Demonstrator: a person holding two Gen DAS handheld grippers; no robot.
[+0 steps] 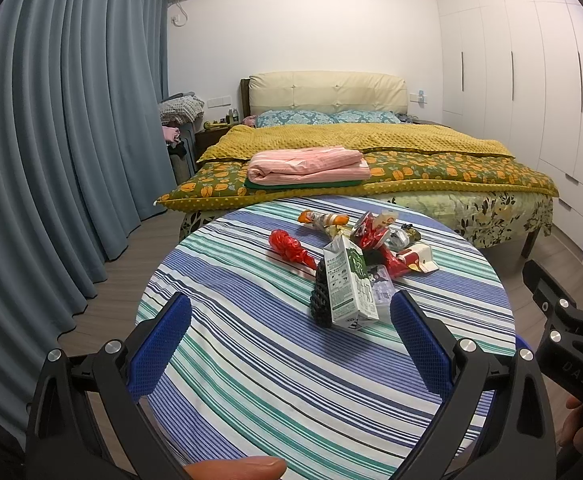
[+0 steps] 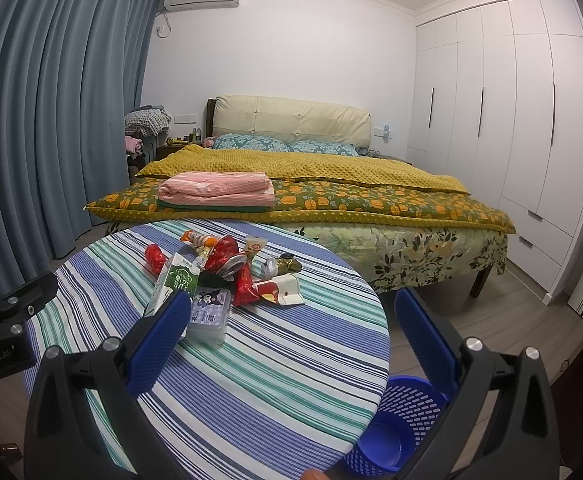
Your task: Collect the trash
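A pile of trash lies on a round table with a striped cloth (image 1: 251, 380). A green and white milk carton (image 1: 351, 284) leans on a black foam net (image 1: 320, 300), with red wrappers (image 1: 289, 249), an orange wrapper (image 1: 319, 218) and a crushed paper cup (image 1: 417, 259) behind. My left gripper (image 1: 291, 340) is open and empty, a little short of the carton. My right gripper (image 2: 291, 336) is open and empty, with the carton (image 2: 173, 286) and a small clear packet (image 2: 209, 312) by its left finger. A blue perforated bin (image 2: 395, 420) stands on the floor right of the table (image 2: 271, 380).
A bed (image 1: 371, 160) with a yellow quilt and folded pink bedding stands just behind the table. Blue curtains (image 1: 51, 140) hang at the left. White wardrobes (image 2: 511, 140) line the right wall. The right gripper's body (image 1: 563, 332) shows at the left wrist view's right edge.
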